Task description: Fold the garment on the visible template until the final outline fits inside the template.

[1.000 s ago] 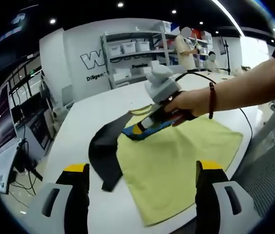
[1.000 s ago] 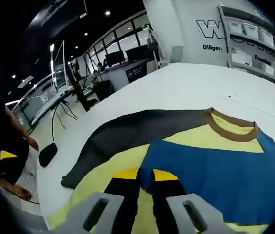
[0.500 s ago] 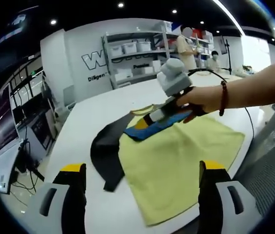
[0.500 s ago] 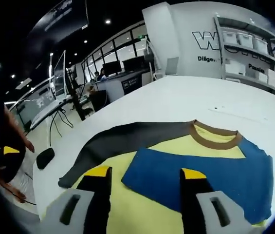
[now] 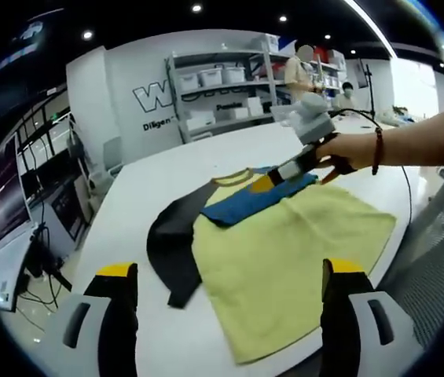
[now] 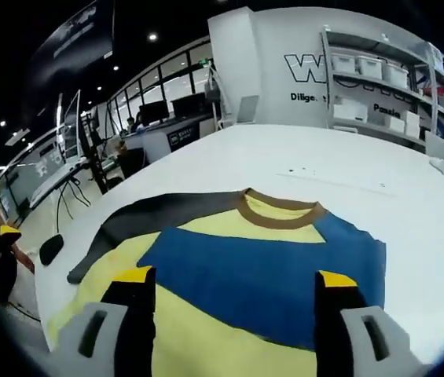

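Since the earlier frames the right gripper [image 5: 273, 179] has been lifted off the blue sleeve [image 6: 269, 271] and drawn back; its jaws, pressed together a second ago, are now spread wide with nothing between them. In the left gripper view it is seen at 1 o'clock, held in a hand [image 5: 347, 149] above the far edge of the garment [image 5: 284, 259]. The left gripper [image 5: 225, 275] has barely been shifted; its jaws are spread wide and hold nothing, raised above the near hem.

The yellow long-sleeved shirt lies flat on the white table [image 6: 347, 169], with its brown collar [image 6: 277, 210] pointed away from the right gripper view. The blue sleeve has been folded across the chest, and its lower edge runs from 9 toward 4 o'clock in that view. The dark grey sleeve [image 5: 170, 247] is stretched out unfolded toward 9 o'clock, its cuff close to the table's rounded edge. Whether a template lies under the shirt cannot be told.

Bare tabletop is left open beyond the collar toward 12 o'clock and to the 3 o'clock side. At 9 o'clock the table ends and floor is seen below.

Behind the table, shelving [image 5: 222, 90] with white bins is set against a lettered wall, a person [image 5: 304, 71] stands at 1 o'clock, and desks with monitors [image 6: 182, 106] are ranged at 10 o'clock.
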